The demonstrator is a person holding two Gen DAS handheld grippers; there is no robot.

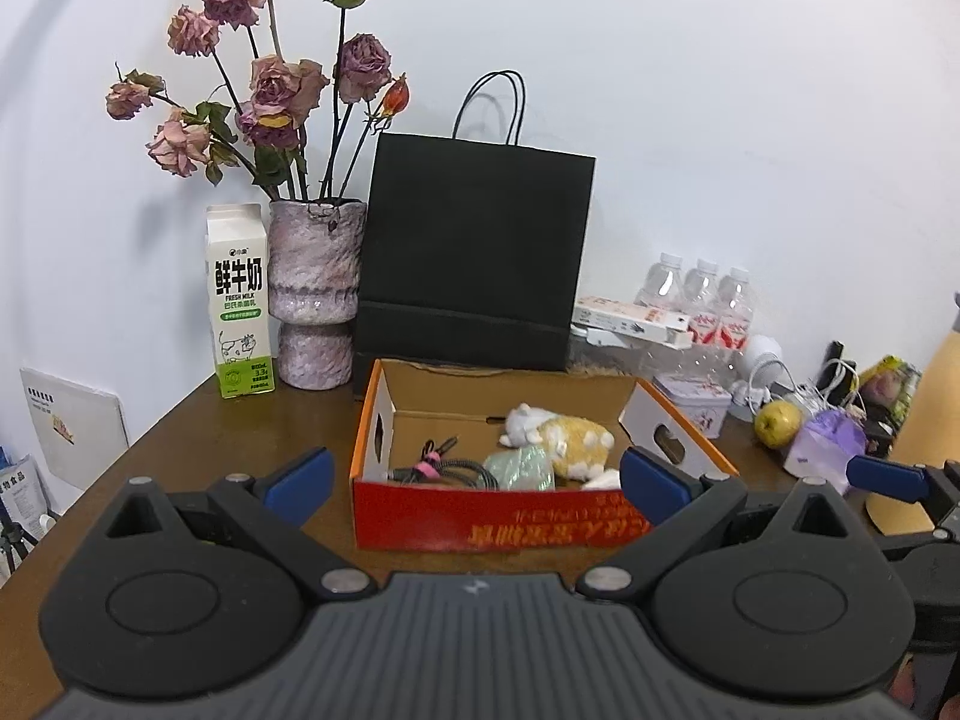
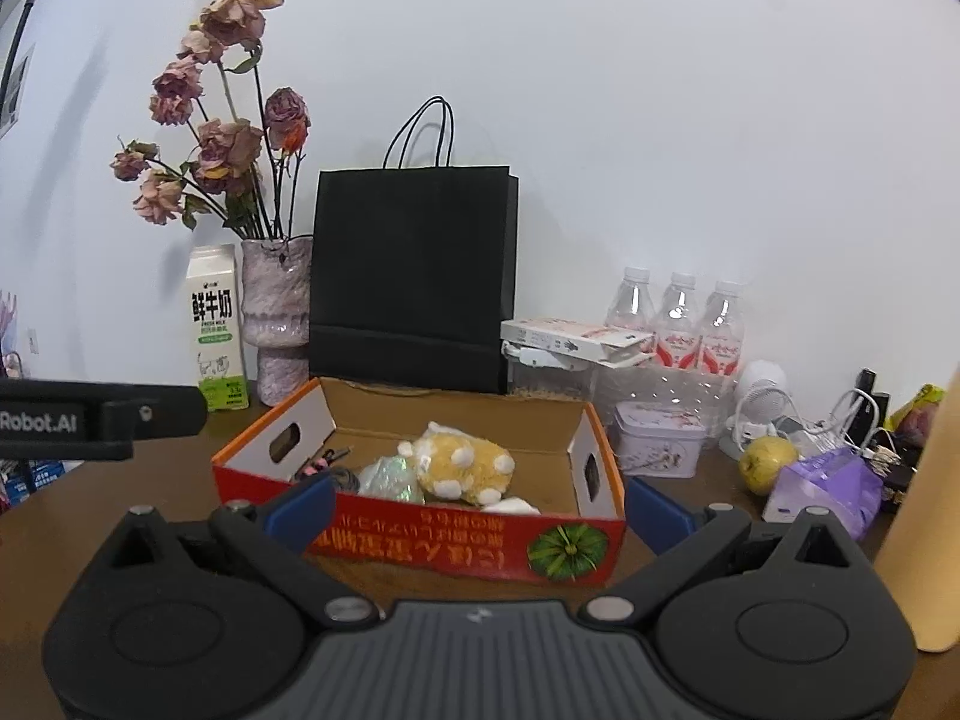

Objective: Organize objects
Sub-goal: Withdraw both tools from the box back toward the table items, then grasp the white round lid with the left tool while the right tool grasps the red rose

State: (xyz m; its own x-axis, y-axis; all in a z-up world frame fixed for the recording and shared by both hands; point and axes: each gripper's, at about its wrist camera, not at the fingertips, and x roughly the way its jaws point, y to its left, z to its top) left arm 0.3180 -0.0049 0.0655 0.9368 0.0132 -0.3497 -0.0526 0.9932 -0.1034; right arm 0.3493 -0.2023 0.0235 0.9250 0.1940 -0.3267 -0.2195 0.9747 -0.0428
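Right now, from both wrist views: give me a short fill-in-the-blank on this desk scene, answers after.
1. The yellow plush toy lies inside the ____ box.
2. The milk carton stands beside the ____ holding dried roses.
3. The bag behind the box is ____ in colour.
4. Both grippers, left gripper and right gripper, have their jaws ____.

Answers: red cardboard; vase; black; open

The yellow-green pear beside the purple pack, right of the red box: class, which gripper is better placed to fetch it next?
Probably the right gripper. The pear lies right of the red box, nearer that gripper's open side. The left gripper, also open, faces the box and would have to cross the right one.
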